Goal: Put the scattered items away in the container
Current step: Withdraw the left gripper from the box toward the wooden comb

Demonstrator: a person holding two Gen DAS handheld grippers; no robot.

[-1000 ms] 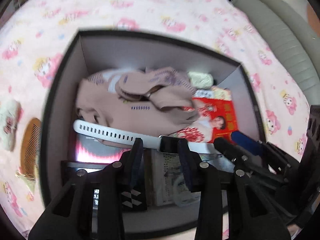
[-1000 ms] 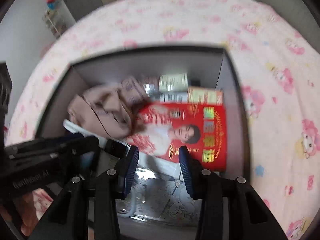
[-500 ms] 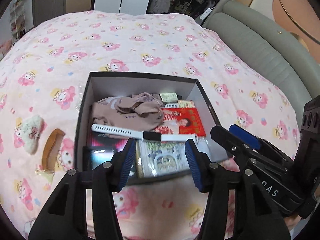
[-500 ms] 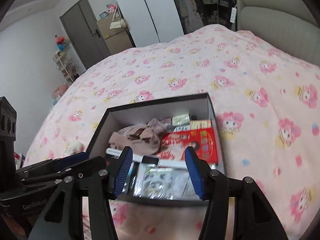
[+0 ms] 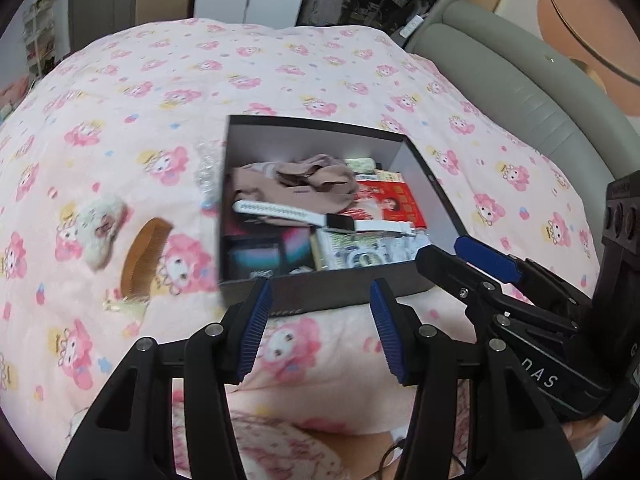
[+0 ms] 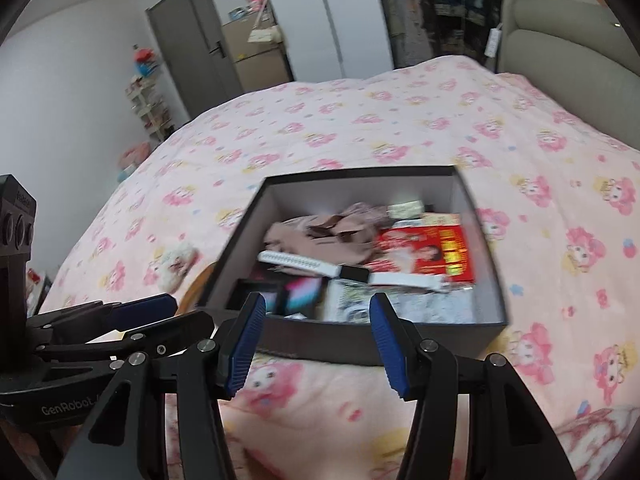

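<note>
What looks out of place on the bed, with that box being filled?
Three things lie on the blanket left of the box instead of in it: a wooden comb, a fluffy white clip beside it, and a clear crinkly wrapper against the box's wall. Inside, the watch lies across the pile.

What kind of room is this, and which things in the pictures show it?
Most likely a bedroom in a home. A wide bed with a pink cartoon-print cover fills the view, a padded grey headboard stands at its end, and a wardrobe and door are behind.
</note>
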